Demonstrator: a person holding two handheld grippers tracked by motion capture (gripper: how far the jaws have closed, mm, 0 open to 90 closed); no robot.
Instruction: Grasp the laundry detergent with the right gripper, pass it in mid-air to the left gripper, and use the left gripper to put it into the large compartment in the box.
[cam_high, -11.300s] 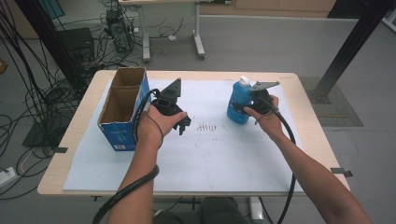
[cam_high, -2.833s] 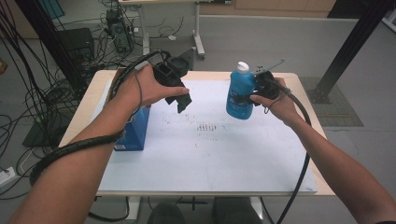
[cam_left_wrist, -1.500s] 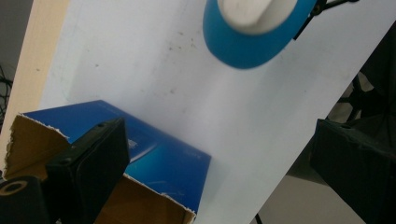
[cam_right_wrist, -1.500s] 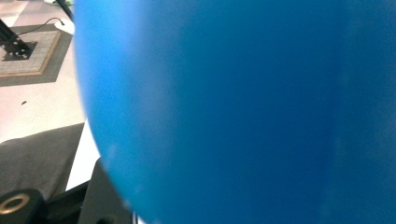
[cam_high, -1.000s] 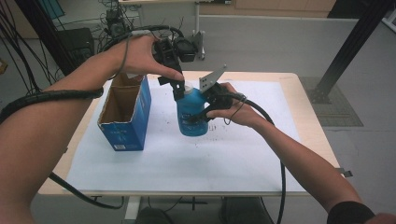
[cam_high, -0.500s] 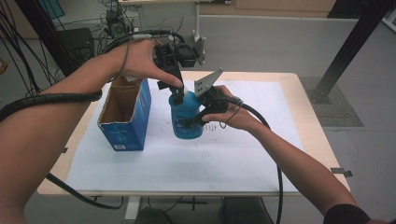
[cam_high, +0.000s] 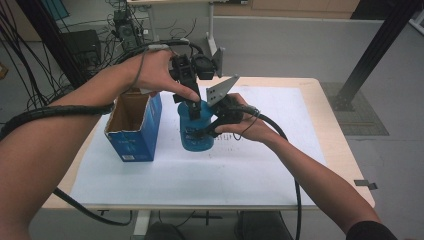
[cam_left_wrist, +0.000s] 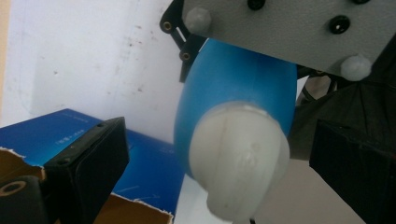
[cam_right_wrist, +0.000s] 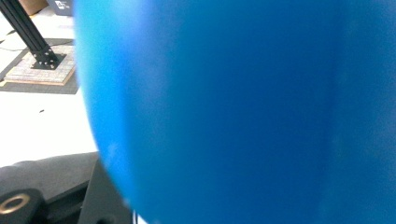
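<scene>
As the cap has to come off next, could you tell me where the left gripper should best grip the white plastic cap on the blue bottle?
Probably from straight above, across the sides of the white plastic cap: the blue bottle stands upright in the right gripper, and the left gripper straddles the cap with open jaws.

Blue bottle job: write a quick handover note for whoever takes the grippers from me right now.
Right gripper: shut on the blue bottle, holding its body from the side, upright on the white sheet beside the open blue box.
Left gripper: above the bottle, fingers open either side of the white cap, not pressing on it.
Done: bottle brought next to the box and steadied.
Left: probably close on the cap and work it; purpose of the box unclear.
</scene>
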